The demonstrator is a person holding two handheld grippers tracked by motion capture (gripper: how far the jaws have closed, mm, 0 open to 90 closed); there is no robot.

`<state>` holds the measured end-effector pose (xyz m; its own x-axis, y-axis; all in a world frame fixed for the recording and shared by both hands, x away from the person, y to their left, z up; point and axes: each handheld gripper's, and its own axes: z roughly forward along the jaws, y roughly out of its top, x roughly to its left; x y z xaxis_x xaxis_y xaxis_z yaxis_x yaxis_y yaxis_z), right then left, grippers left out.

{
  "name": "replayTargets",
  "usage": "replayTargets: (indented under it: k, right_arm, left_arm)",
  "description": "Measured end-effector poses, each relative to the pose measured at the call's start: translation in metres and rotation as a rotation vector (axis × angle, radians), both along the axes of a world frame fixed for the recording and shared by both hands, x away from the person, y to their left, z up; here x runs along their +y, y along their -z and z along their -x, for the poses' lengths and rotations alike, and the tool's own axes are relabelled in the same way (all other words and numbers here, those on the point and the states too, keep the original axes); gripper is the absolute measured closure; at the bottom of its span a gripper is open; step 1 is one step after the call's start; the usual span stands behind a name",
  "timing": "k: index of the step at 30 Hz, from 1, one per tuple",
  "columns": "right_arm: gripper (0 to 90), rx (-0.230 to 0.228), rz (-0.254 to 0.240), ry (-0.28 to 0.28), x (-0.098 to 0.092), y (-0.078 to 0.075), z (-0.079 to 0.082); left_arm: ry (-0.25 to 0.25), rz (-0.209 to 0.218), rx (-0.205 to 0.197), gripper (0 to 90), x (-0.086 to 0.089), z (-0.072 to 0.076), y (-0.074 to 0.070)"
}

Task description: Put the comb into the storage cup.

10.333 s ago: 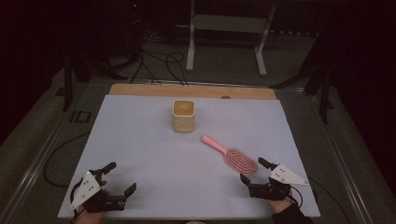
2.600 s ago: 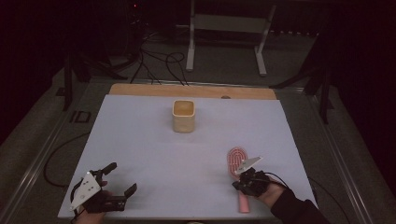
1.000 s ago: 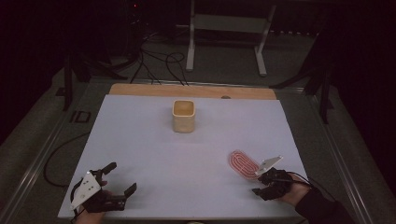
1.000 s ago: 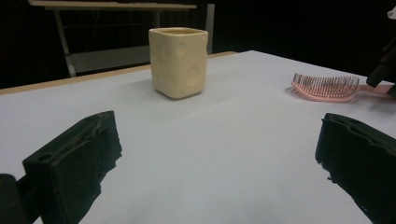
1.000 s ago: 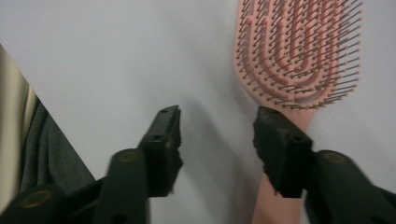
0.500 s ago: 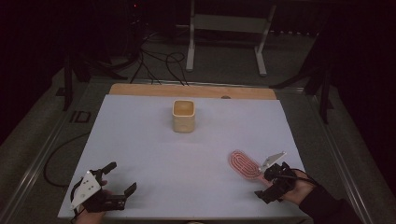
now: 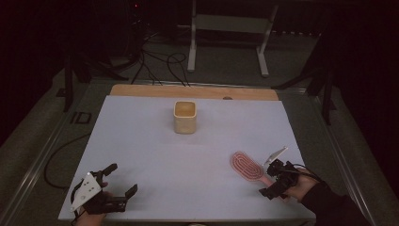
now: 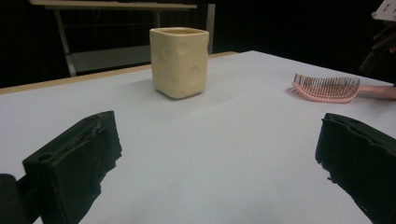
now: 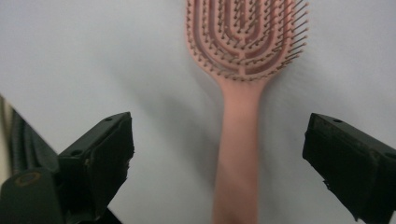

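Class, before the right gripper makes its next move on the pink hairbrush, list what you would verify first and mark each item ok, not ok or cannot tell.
1. Right gripper open, its fingers clear of the handle: ok; the jaws have just been opening, handle lying between them untouched.
2. Hairbrush flat on the white table, bristles up: ok.
3. Handle centred between the jaws: ok in the right gripper view.
4. Yellow cup upright and well away from the brush: ok.
5. Left gripper open, holding nothing, away from the brush: ok.
6. Handle's tip: cannot tell, hidden under the gripper.
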<state>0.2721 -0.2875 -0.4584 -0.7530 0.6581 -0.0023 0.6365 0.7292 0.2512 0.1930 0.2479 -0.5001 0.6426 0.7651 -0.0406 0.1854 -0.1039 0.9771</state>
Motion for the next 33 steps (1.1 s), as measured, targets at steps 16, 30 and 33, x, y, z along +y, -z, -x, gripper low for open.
replayTargets:
  k: [16, 30, 33]
  right_arm:
    - [14.7, 0.034, 0.011, 0.003, 0.004, 0.013, -0.015]
    - [52.3, 0.045, 0.062, 0.022, 0.006, 0.019, -0.022]
    - [57.8, 0.045, 0.077, 0.022, 0.007, 0.022, -0.024]
  left_arm:
    - [0.002, -0.001, 0.000, 0.3, 0.000, 0.000, 0.000]
    - [0.001, 0.001, 0.002, 0.3, 0.001, 0.000, 0.000]
    - [0.001, 0.003, 0.003, 0.3, 0.001, -0.001, 0.000]
